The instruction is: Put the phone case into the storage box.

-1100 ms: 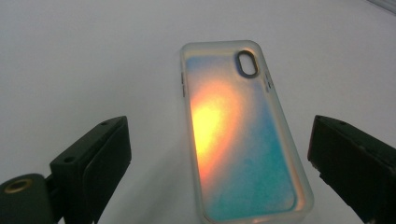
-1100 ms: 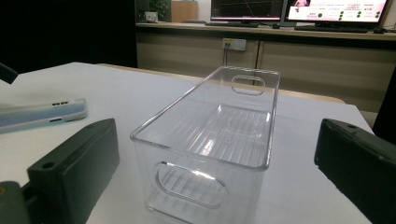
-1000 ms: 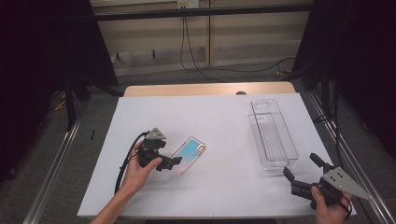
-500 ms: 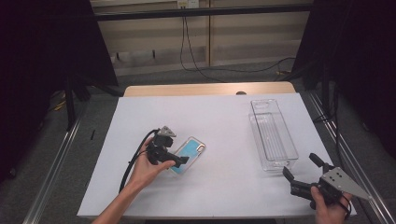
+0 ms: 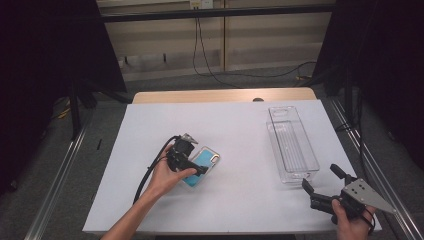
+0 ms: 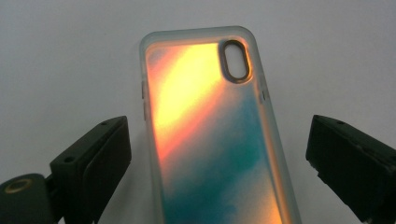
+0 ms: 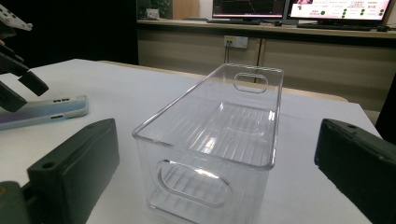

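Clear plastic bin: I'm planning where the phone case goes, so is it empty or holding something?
Empty. Through the clear plastic bin only its ribbed floor shows.

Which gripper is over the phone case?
The left gripper, jaws open either side of the phone case. The right gripper faces the clear bin.

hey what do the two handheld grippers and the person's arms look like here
Both are black handheld tools with two blocky black jaws. The left gripper trails a thick black cable back beside the forearm and carries a small grey plate on top. The right gripper has a larger grey three-cornered plate dotted with small holes. Both forearms are bare, no sleeves in view.
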The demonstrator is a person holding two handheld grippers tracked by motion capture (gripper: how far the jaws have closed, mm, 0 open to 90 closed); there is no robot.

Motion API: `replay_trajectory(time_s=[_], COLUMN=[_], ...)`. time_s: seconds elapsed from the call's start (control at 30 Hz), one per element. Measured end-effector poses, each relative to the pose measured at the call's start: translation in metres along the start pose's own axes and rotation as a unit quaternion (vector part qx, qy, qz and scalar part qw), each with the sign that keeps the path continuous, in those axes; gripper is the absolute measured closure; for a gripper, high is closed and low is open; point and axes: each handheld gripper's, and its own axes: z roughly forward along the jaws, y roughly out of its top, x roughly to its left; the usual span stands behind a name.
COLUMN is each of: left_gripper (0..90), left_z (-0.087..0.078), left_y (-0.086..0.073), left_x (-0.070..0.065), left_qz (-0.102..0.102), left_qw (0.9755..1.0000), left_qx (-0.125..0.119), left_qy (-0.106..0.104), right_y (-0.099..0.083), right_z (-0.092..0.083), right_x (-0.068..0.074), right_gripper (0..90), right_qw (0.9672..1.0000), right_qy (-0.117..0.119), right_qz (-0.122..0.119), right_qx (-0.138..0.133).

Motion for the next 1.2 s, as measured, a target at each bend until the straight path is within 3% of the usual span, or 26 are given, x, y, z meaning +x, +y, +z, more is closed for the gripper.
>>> replay_trajectory(time_s=[0.1,0.17,0.33,0.47,0.6,0.97,1.2], left_gripper=[6.7,6.5,5.4,6.2,6.6,6.2,8.0], left_z=[0.005,0.008,0.010,0.013,0.016,0.017,0.016], left_y=[-0.001,-0.002,-0.005,-0.005,-0.005,-0.010,-0.007], left_x=[-0.002,-0.003,-0.006,-0.006,-0.010,-0.014,-0.015], left_qz=[0.002,0.006,0.015,0.012,0.029,0.022,0.014], left_qw=[1.0000,0.9995,0.9993,0.9990,0.9977,0.9977,0.9973], left_qx=[0.009,0.024,0.029,0.034,0.041,0.024,0.036], left_qy=[0.003,0.020,0.017,0.025,0.045,0.060,0.062], right_y=[0.000,0.000,0.000,0.000,0.000,0.000,0.000], right_z=[0.000,-0.001,-0.002,-0.002,0.000,-0.002,-0.001], right_x=[0.001,0.000,0.001,0.002,0.002,0.000,0.001], right_gripper=[0.0,0.0,0.0,0.0,0.0,0.0,0.0], right_qw=[1.0000,1.0000,1.0000,1.0000,1.0000,1.0000,1.0000], right_qy=[0.002,0.002,-0.001,0.000,-0.001,0.000,0.002], right_qz=[-0.003,0.000,0.001,0.000,0.001,0.000,0.000], right_qx=[-0.001,0.000,-0.002,-0.002,0.000,-0.004,-0.002])
